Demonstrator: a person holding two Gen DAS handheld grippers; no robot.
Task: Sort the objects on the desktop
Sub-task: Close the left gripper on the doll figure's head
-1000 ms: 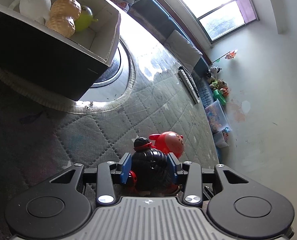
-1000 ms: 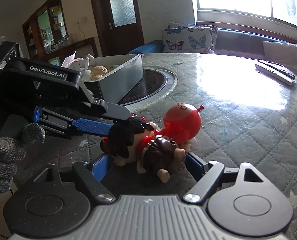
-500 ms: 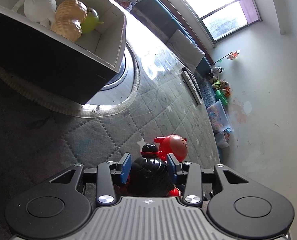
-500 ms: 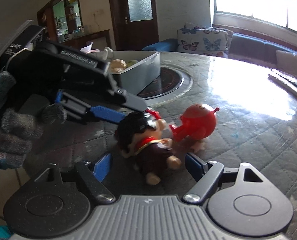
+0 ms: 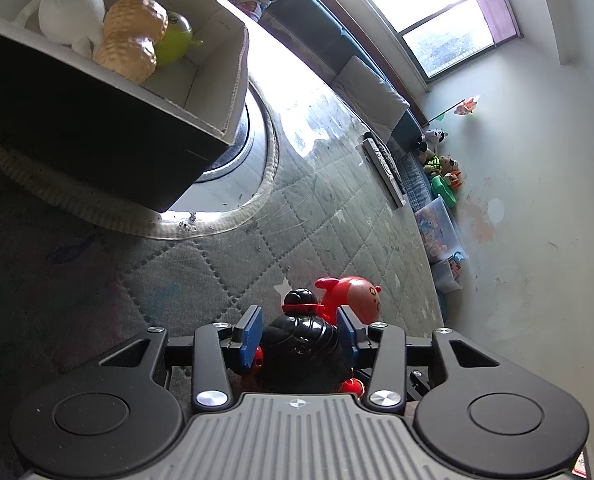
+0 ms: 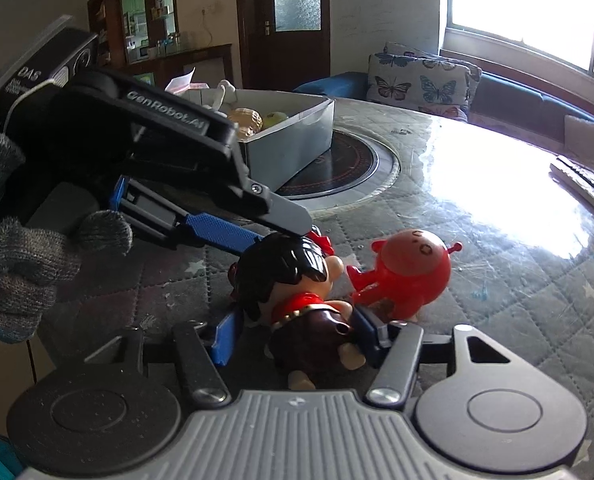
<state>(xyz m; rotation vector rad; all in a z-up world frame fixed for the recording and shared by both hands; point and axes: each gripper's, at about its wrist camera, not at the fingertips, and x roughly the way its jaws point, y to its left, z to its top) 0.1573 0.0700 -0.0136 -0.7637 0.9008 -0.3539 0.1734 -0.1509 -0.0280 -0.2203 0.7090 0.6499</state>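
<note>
So the whole thing sits on a big round table (image 6: 497, 280) with a quilted grey cover under a glossy clear sheet, and there's a round black cooktop (image 6: 349, 160) set in the middle. A grey storage box (image 5: 217, 92) is parked partly over that cooktop, and it holds a white plush toy (image 5: 69, 12), a tan peanut-shaped toy (image 5: 133, 40) and a green round toy (image 5: 175, 38). A remote control (image 6: 585, 188) lies way off near the far edge by the window glare. Closer in, the dark-haired doll figure (image 6: 293, 280) lies on the cover with both grippers on it at once. The left gripper (image 5: 299, 332), held by a grey knit-gloved hand (image 6: 25, 264), has its blue pads either side of the doll's black hair and its jaws are opening, with a sliver of gap showing on the left side. The right gripper (image 6: 293, 332) is closing on the doll's brown body, and its pads look snug against it. Just beside the doll, touching or nearly so, stands a little red round-headed figure (image 6: 405, 276).
</note>
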